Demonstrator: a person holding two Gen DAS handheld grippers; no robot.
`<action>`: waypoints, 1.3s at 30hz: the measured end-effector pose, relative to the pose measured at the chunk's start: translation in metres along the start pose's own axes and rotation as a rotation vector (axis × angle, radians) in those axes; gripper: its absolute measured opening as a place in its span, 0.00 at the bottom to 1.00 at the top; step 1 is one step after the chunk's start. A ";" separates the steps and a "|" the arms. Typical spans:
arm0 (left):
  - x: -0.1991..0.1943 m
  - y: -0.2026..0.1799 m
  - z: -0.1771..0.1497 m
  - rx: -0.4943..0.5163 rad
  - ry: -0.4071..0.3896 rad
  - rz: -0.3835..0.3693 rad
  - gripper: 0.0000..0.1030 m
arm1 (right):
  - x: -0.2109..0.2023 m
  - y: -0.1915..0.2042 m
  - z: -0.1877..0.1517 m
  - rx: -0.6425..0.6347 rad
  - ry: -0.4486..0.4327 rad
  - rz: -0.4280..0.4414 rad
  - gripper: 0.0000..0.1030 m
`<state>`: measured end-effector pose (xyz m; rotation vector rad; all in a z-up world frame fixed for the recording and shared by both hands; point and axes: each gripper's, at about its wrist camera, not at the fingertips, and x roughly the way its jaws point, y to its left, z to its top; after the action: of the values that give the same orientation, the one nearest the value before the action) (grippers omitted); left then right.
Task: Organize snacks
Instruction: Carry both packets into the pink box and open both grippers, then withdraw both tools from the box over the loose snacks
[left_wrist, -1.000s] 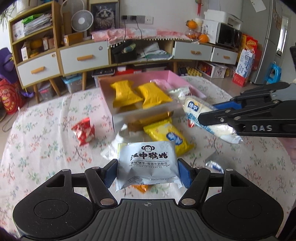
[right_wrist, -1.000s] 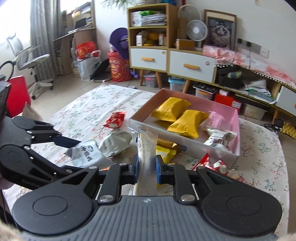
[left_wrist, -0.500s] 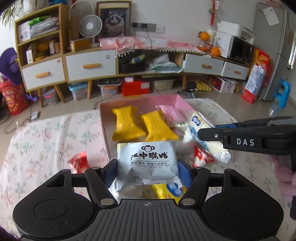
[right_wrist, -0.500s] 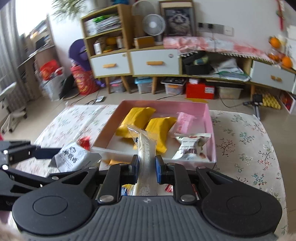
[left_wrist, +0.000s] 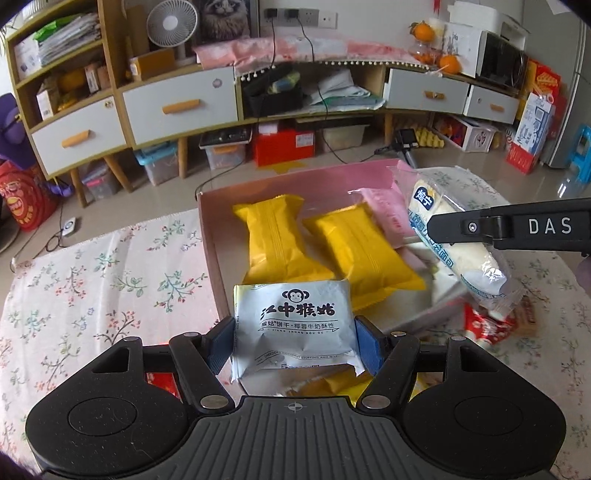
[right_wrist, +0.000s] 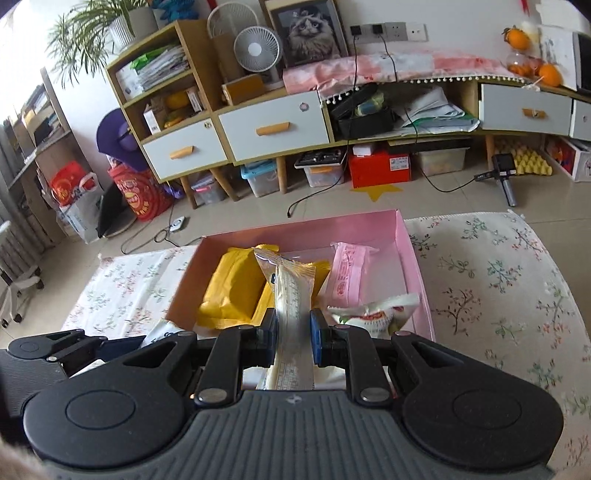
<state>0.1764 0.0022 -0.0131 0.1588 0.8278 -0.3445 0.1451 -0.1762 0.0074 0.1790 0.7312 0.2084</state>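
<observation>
Already, two yellow packets (left_wrist: 314, 251) and a pink one (right_wrist: 347, 275) are stowed in the pink box (right_wrist: 413, 266). A grey biscuit pack (left_wrist: 293, 325) is clamped by the left gripper (left_wrist: 293, 343) and a clear-wrapped roll (right_wrist: 293, 314) by the right gripper (right_wrist: 293, 334), both over the box; red wrappers (left_wrist: 487, 326) are left outside

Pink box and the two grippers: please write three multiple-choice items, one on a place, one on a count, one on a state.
1. Where do the yellow packs lie?
A. in the pink box
B. on the cloth
C. on the floor

2. How many yellow packs are in the box?
A. one
B. two
C. four

3. What does the left gripper do?
A. stands empty
B. grips a white pack
C. grips a fan

Key: 1 A, both lie within the pink box walls. 2 B, yellow packs and. 3 B, the left gripper pads press the white pack.
</observation>
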 end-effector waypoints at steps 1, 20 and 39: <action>0.001 0.002 0.001 -0.002 -0.005 -0.011 0.65 | 0.004 -0.001 0.000 0.001 0.004 0.000 0.16; 0.043 0.000 0.013 -0.047 -0.021 -0.006 0.66 | 0.034 -0.014 0.002 0.097 0.005 -0.001 0.12; 0.027 -0.003 0.015 -0.013 -0.037 -0.010 0.89 | 0.014 -0.006 0.010 0.024 -0.043 0.009 0.51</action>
<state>0.2023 -0.0109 -0.0236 0.1360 0.7939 -0.3504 0.1630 -0.1796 0.0045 0.2089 0.6905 0.2043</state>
